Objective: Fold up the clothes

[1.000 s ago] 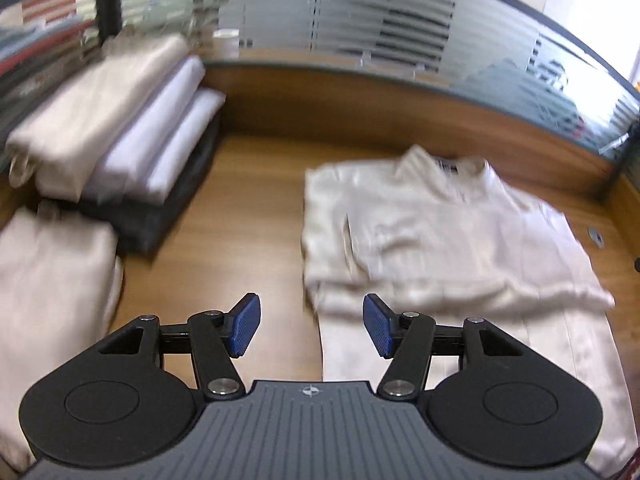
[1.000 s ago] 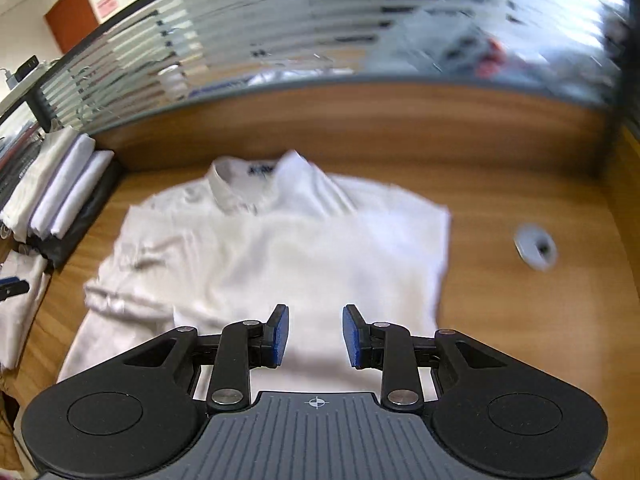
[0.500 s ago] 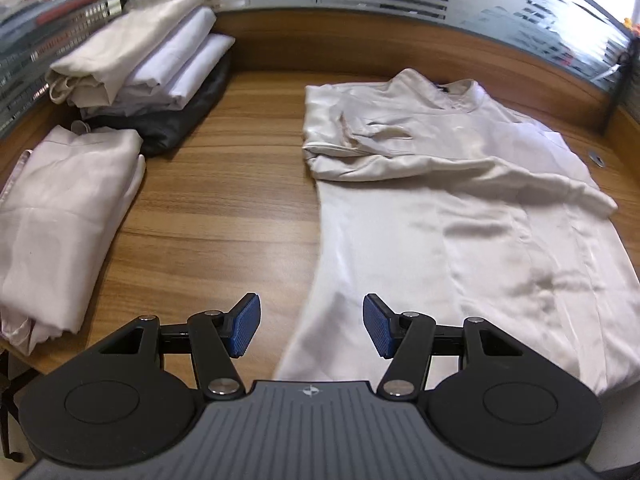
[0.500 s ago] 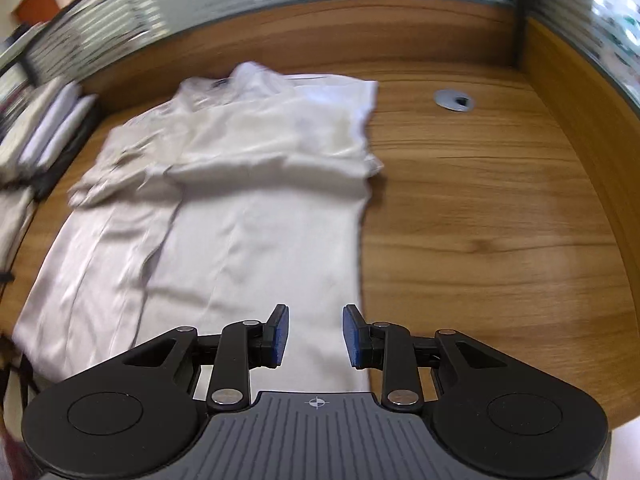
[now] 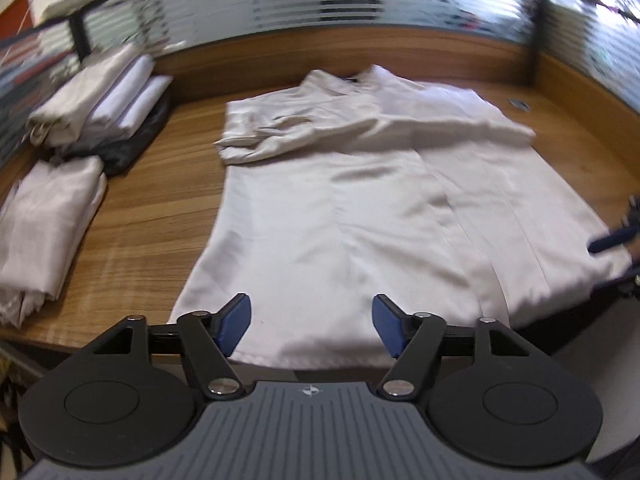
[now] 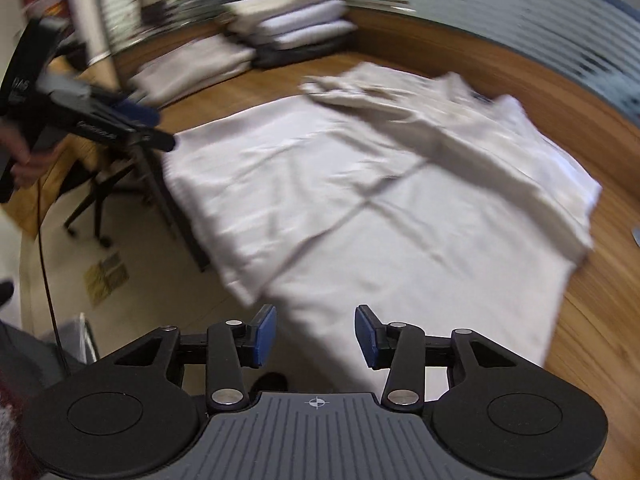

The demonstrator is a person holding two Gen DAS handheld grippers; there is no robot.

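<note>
Two hand-held grippers are poised at the near hem of the cream shirt (image 5: 360, 216), which is spread flat on the wooden bench (image 5: 160, 208). The left hand-held gripper (image 5: 311, 328) is held wide open and empty; the right hand-held gripper (image 6: 316, 336) is likewise parted, nothing gripped.

Folded stack (image 6: 288, 26) blurred; shirt (image 5: 360, 208) hem hidden behind left gripper body.

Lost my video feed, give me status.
Left gripper open at shirt hem. Right gripper open, empty, at hem's other corner. Sleeves folded in; nothing blocking.
</note>
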